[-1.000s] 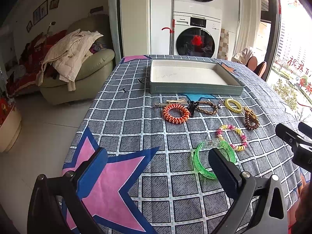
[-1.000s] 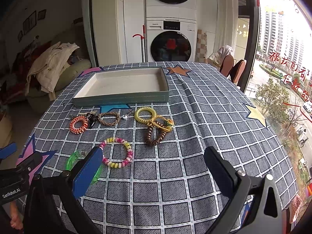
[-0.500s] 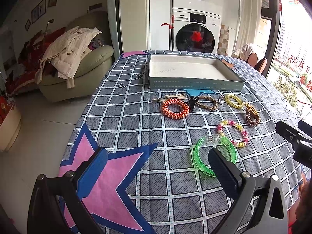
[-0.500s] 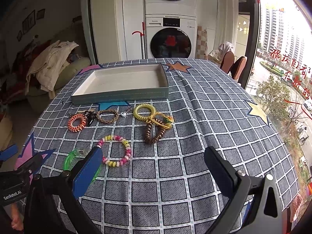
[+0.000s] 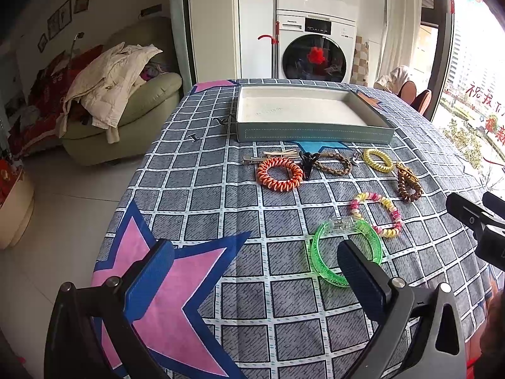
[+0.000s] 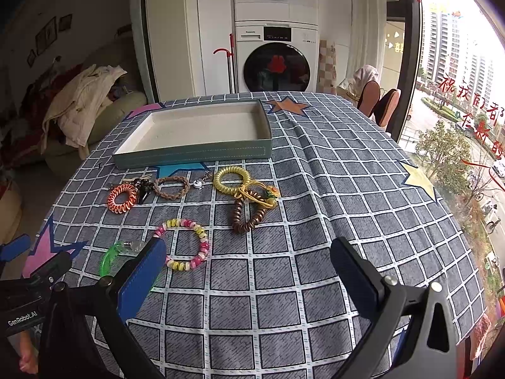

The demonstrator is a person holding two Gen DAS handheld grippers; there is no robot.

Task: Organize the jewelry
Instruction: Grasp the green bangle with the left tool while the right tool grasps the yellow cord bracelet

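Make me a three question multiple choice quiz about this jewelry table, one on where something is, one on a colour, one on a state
1. Where does the orange coil bracelet lie?
A. inside the tray
B. on the tablecloth in front of the tray
C. on the floor

2. What colour is the clear plastic bangle nearest the left gripper?
A. green
B. red
C. black

3. What state is the tray in?
A. full of bracelets
B. covered by a lid
C. open with nothing in it

Answers:
1 B, it rests on the checked tablecloth on the near side of the tray wall.
2 A, the bangle is bright translucent green.
3 C, only the pale bare lining shows inside, and all the jewelry lies outside. Both the left gripper and the right gripper are open and hold nothing.
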